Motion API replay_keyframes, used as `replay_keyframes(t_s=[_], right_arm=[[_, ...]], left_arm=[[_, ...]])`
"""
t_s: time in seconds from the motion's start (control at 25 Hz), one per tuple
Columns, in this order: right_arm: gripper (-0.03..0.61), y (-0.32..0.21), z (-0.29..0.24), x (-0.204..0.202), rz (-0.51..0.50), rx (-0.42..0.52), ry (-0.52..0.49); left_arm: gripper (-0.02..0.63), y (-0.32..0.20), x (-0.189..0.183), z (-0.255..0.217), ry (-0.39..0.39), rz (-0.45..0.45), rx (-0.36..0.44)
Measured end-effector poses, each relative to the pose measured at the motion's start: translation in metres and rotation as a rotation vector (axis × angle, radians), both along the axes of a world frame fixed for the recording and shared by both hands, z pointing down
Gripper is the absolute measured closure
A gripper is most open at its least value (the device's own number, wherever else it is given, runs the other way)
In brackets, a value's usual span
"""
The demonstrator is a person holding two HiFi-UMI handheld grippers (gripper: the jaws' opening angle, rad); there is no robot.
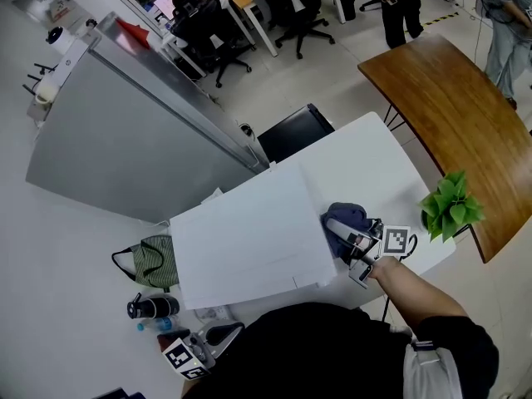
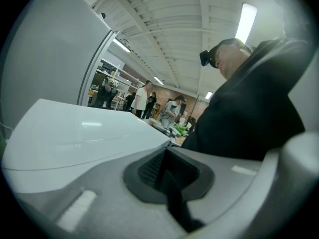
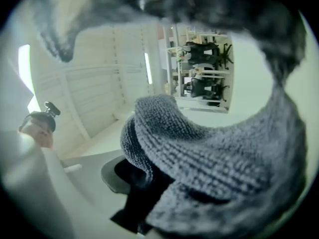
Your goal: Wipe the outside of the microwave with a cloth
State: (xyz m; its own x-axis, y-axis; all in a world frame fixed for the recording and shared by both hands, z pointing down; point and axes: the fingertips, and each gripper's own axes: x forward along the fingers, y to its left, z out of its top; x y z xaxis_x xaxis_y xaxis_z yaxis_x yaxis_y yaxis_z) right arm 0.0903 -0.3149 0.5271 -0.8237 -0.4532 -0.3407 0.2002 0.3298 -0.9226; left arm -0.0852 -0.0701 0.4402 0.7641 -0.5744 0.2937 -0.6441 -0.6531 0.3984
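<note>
The white microwave (image 1: 249, 235) fills the middle of the head view, seen from above. Against its right side sits a blue-grey cloth (image 1: 343, 221), with my right gripper (image 1: 352, 241) shut on it. In the right gripper view the ribbed cloth (image 3: 209, 153) bulges out of the right gripper (image 3: 144, 183) and hides most of the scene. My left gripper (image 1: 196, 352) hangs low at the microwave's front left corner, away from the cloth. In the left gripper view the left gripper (image 2: 167, 176) has its jaws closed together on nothing, beside the microwave's white top (image 2: 75, 133).
The microwave stands on a white table (image 1: 374, 160). A green plant (image 1: 450, 206) sits at its right edge, by a wooden table (image 1: 449, 98). A green mesh bag (image 1: 154, 260) and a dark bottle (image 1: 151, 307) lie left. A grey cabinet (image 1: 125, 131) stands behind.
</note>
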Motion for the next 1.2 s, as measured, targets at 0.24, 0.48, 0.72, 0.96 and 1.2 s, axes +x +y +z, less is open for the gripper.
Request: replay_keyframes(t_s=[0.24,0.48,0.72,0.96,1.2], right_arm=[[0.434,0.012,0.034,-0.002,-0.006,-0.019,0.076],[0.433,0.015,0.134,-0.002,0.002,-0.183,0.256],[0.433,0.016,0.154,-0.001,-0.038,-0.204,0.348],[0.433,0.031,0.012,0.022,-0.004,-0.104,-0.038],[0.434,0.048,-0.009,0.009,-0.059,-0.012,-0.058]], left_arm=[[0.611,-0.002,0.012,0.001,0.013,0.048,0.006],[0.611,-0.003,0.027,-0.002,0.024,0.075,-0.001],[0.611,-0.002,0.029,-0.001,0.015,0.089,0.001],[0.611,-0.003,0.031,-0.001,0.021,0.093,0.006],[0.611,-0.006,0.038,0.005,0.027,0.132,-0.002]])
